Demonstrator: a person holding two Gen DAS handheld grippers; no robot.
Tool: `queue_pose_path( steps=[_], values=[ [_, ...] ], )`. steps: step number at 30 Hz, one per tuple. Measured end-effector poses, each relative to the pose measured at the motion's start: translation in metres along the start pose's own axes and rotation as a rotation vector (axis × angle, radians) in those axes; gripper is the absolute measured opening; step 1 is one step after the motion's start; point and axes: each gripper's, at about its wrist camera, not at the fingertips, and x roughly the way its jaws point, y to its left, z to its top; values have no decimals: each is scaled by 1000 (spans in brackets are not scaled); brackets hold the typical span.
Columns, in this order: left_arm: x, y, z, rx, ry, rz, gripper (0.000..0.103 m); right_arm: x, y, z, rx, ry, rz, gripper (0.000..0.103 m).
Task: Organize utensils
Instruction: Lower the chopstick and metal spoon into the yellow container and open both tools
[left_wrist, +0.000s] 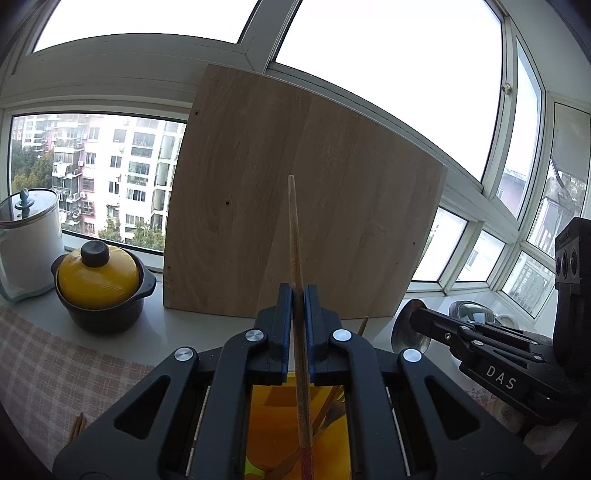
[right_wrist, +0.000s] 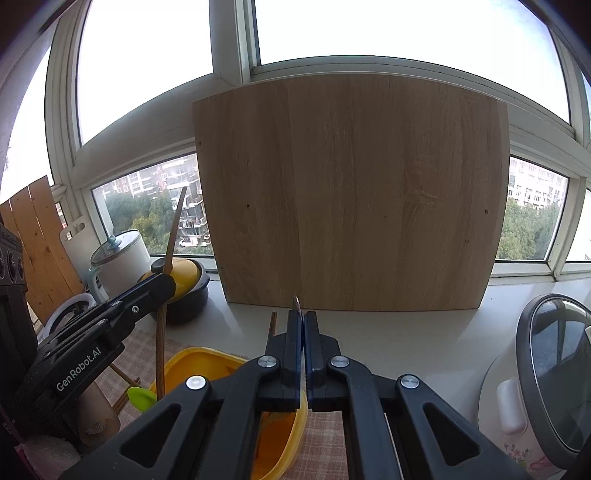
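Chopstick: upright, pinched in left gripper jaws, lower end inside yellow tub.
Knife-like blade: thin metal tip, clamped in right gripper jaws, above the tub's rim.
Surroundings: wooden board leaned on window; yellow-lidded pot on table.
Advice: lower each straight, release once the ends rested in the tub.

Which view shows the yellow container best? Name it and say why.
The right wrist view: the yellow container shows its rim and outer wall beside the left gripper. The left wrist view catches only its orange-yellow inside through the gripper's frame, with no outline.
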Motion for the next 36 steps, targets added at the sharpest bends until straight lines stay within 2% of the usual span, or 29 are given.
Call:
queue_pose_path(
  steps=[7, 14, 22, 25, 26, 27, 36],
  values=[
    [3, 4, 2, -9, -26, 25, 4, 0, 3, -2, -3, 5, 5, 0],
    [3, -3, -6, 12, 12, 8, 4, 1, 4, -5, -5, 18, 9, 0],
    [-4, -2, -13, 18, 62, 7, 4, 11, 2, -15, 19, 74, 44, 0],
    [-8, -2, -16, 25, 75, 13, 4, 13, 1, -19, 34, 91, 58, 7],
    [-10, -2, -17, 30, 80, 15, 4, 12, 0, -20, 39, 93, 64, 14],
    [-11, -2, -18, 35, 85, 17, 4, 11, 0, -20, 43, 95, 66, 16],
    [-33, 3, -24, 55, 110, 16, 4, -6, 5, -29, 47, 94, 56, 24]
  ],
)
